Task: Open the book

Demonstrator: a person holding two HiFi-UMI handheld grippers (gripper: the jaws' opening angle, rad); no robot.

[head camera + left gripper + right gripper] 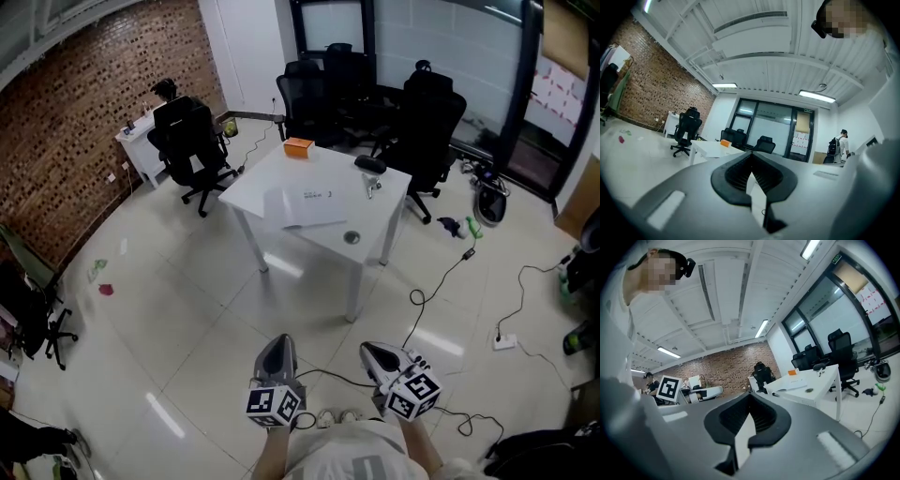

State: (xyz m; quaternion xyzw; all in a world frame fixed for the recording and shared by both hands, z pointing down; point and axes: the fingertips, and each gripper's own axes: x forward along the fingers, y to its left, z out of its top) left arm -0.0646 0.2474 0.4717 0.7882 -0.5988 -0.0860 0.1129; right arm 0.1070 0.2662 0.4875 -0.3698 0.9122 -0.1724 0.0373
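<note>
A closed white book (307, 207) lies flat on the white table (272, 178) in the middle of the room, far ahead of me. Both grippers are held close to my body, well short of the table. My left gripper (277, 343) is shut with nothing in it, its jaws meeting in the left gripper view (751, 158). Beside it my right gripper (368, 350) is also shut and empty (750, 397). In the right gripper view the book (793, 385) is a pale slab on the table (820, 389).
On the table also lie an orange box (298, 146), a black object (369, 164) and a small round thing (351, 238). Black office chairs (192, 141) ring the table. Cables (441, 281) trail over the floor at the right. A person (840, 143) stands far off.
</note>
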